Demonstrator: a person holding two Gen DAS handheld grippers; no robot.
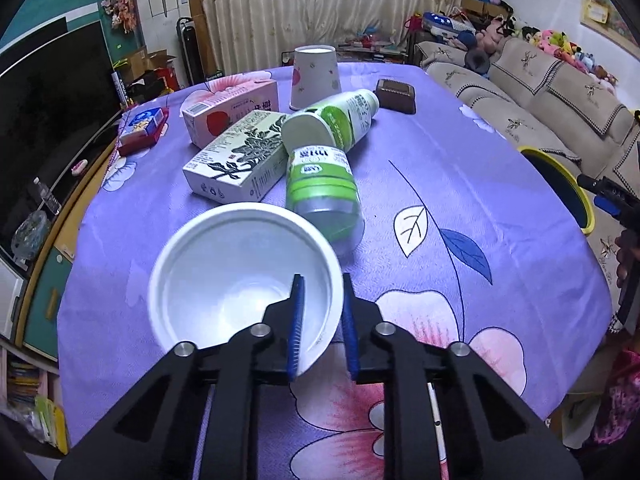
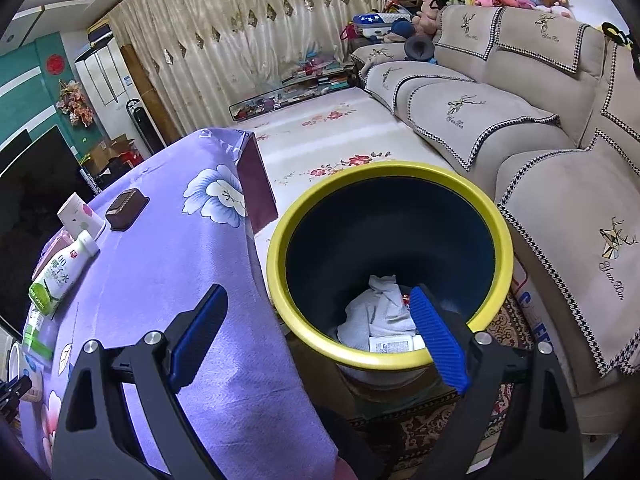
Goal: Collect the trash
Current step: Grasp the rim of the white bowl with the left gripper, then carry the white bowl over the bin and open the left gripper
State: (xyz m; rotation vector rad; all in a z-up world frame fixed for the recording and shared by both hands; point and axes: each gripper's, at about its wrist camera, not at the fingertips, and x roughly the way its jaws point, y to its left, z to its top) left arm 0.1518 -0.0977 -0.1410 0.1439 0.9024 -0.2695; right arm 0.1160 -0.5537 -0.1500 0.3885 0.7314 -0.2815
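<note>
On the desk's purple floral cloth, the left gripper has its jaws pinched on the near-right rim of a white bowl, 1 pad inside the wall and 1 outside; the bowl tips slightly and its mouth faces up. The gripper body hides the bowl's near edge. Beyond it lie a green-and-white box, long axis running away and rightward, a pink box, and 2 green-labelled bottles on their sides; the farther bottle shows its base. An upturned paper cup stands behind. Rightward, the right gripper hovers with jaws spread wide over the yellow-rimmed bin, which holds crumpled white paper; the bin's lower body is hidden.
</note>
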